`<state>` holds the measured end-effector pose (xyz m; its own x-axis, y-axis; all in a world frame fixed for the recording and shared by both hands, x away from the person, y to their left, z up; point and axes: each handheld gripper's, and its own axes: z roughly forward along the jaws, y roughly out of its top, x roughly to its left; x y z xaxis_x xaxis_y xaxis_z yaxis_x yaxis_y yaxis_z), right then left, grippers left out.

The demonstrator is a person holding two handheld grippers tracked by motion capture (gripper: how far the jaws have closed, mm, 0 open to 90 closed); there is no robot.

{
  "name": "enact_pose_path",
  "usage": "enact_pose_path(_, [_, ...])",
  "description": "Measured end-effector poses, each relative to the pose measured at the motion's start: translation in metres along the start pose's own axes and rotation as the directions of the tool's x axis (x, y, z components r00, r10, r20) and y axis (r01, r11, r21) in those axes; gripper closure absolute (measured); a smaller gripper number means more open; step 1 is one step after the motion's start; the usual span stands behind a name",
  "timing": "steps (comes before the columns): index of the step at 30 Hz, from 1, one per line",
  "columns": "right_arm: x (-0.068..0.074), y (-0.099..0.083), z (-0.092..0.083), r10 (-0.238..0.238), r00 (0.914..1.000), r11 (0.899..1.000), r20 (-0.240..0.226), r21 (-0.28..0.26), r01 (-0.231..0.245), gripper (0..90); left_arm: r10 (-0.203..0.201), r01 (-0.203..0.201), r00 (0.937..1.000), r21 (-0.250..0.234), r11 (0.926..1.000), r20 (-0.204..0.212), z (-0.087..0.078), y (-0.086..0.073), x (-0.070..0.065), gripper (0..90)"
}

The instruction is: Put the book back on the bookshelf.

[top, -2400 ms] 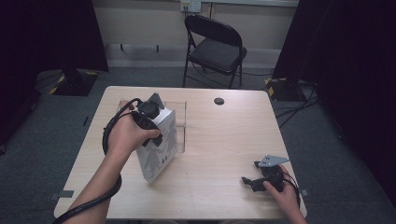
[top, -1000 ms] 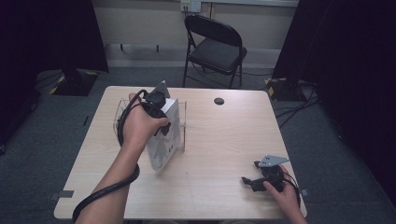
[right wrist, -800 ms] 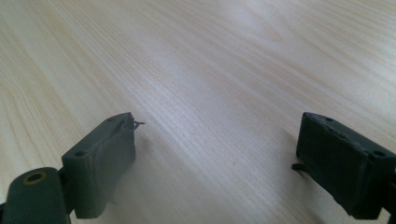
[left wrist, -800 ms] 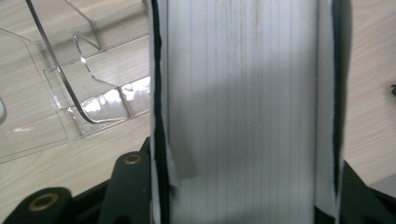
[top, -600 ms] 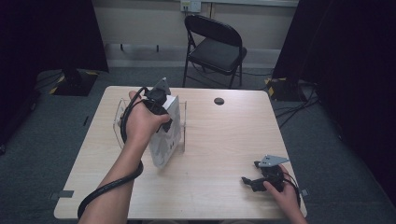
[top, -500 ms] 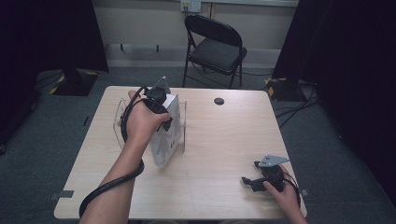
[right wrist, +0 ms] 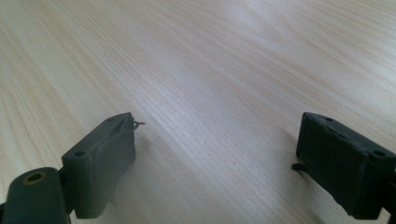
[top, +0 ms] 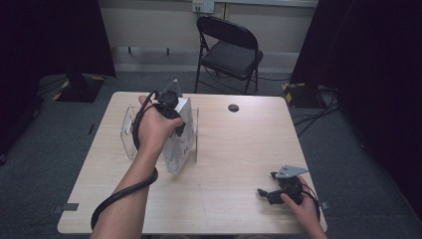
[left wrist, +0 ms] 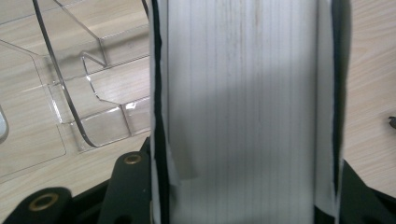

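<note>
My left gripper (top: 174, 113) is shut on the upper edge of a thick white book (top: 181, 142) with dark edges. The book stands tilted between the walls of a clear acrylic stand (top: 128, 130) at the table's back left. In the left gripper view the book's white spine (left wrist: 243, 93) runs up between my left gripper's (left wrist: 243, 191) jaws, with the clear stand (left wrist: 70, 93) on the wood to its left. My right gripper (top: 266, 193) rests on the table near the front right. Its jaws stand open over bare wood in the right gripper view (right wrist: 215, 154).
A small black round disc (top: 233, 107) lies at the table's (top: 239, 149) back middle. A black folding chair (top: 231, 50) stands behind the table. Cables and dark curtains lie along both sides of the floor.
My left hand has carried the white book away from the front and to the right, into the clear stand; in the last half second it shifted only slightly. The right gripper has stayed still.
</note>
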<state>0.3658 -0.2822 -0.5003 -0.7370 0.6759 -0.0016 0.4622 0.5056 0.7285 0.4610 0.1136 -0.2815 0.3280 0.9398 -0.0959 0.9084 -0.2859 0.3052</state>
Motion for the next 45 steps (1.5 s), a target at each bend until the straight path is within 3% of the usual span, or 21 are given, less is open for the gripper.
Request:
enact_pose_path(5, [0.0, 0.0, 0.0, 0.001, 1.0, 1.0, 0.0, 0.0, -0.001, 10.9, -0.019, 0.019, 0.9998, -0.004, 0.9998, -0.004, 0.002, 0.003, 0.0, 52.9])
enact_pose_path(24, [0.0, 0.0, 0.0, 0.001, 1.0, 1.0, 0.0, 0.0, -0.001, 10.9, -0.02, 0.021, 0.9997, 0.008, 0.9998, -0.016, 0.007, 0.013, 0.0, 52.9])
enact_pose_path(38, [0.0, 0.0, 0.0, 0.001, 1.0, 1.0, 0.0, 0.0, -0.001, 10.9, -0.045, 0.045, 0.9989, 0.01, 0.9989, -0.009, 0.01, 0.02, 0.001, 52.9])
enact_pose_path(45, [0.0, 0.0, 0.0, -0.001, 1.0, 1.0, 0.0, 0.0, 0.001, 10.9, -0.052, 0.053, 0.9983, 0.007, 0.9986, -0.026, 0.013, 0.024, 0.001, 52.9])
